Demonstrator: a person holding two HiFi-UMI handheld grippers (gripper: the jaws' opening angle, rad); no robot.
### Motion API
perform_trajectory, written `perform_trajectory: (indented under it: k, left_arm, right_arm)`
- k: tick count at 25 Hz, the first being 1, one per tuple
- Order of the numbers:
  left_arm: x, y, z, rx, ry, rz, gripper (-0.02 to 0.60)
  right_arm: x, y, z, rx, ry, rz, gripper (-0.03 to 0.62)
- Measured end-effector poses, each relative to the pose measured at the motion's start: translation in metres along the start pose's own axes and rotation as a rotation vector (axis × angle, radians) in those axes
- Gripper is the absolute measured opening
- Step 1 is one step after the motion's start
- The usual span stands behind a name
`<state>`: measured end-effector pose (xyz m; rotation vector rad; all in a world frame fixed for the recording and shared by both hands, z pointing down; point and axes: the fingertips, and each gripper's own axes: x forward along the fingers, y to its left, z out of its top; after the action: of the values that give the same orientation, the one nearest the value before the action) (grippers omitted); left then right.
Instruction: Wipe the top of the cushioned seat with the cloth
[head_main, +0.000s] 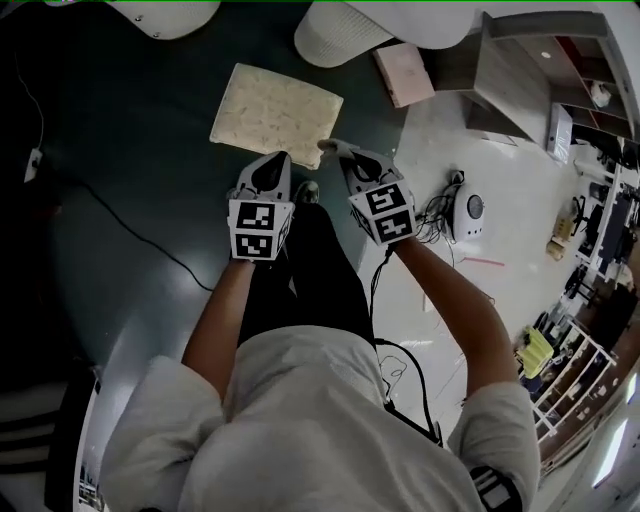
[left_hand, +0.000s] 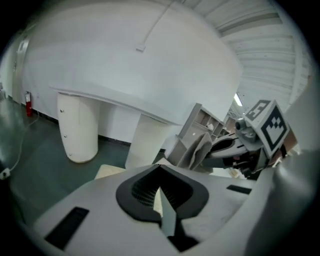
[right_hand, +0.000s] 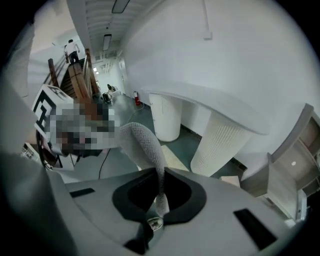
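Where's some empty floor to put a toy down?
The dark floor left of the cushion is bare, bordered by a thin black cable. The cushion's top is bare too. It's crowded on the right: a pink box, then a white device with tangled cords.

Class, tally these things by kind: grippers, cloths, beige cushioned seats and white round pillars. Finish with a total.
grippers: 2, the left gripper and the right gripper
cloth: 1, held in the right gripper
cushioned seat: 1
white pillars: 2
Total: 6
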<state>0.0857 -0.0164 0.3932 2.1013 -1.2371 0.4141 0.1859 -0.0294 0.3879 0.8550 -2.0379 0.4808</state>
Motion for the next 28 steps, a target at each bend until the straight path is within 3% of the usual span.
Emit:
perform_trajectory:
  k: [3,6,12,17,23,25,28]
  left_arm:
    - [0.028,0.003,-0.022,0.03,0.017,-0.074,0.012]
    - [0.056,0.01,-0.044,0.064,0.039,-0.068,0.012]
    - [0.115,0.03,-0.105,0.007,0.122,-0.037,0.012]
    - [0.141,0.035,-0.14,0.049,0.192,-0.023,0.012]
    - [0.14,0.051,-0.147,0.005,0.21,-0.001,0.012]
    - [0.146,0.063,-0.149,-0.008,0.209,0.03,0.012]
    - [0.154,0.07,-0.153,-0.038,0.211,0.048,0.012]
  right_arm:
    - [0.033,-0.016,-0.031,-0.008,0.046,-0.017,0.018]
    - [0.067,-0.039,-0.059,0.026,0.07,-0.031,0.018]
    - [0.144,-0.082,-0.089,-0.014,0.067,-0.01,0.018]
    - [0.185,-0.152,-0.099,0.06,0.005,-0.162,0.018]
    - [0.239,-0.195,-0.101,0.064,-0.02,-0.265,0.019]
    - [0.262,-0.191,-0.106,0.048,0.006,-0.251,0.018]
    - [0.29,-0.165,-0.134,0.087,0.095,-0.114,0.02]
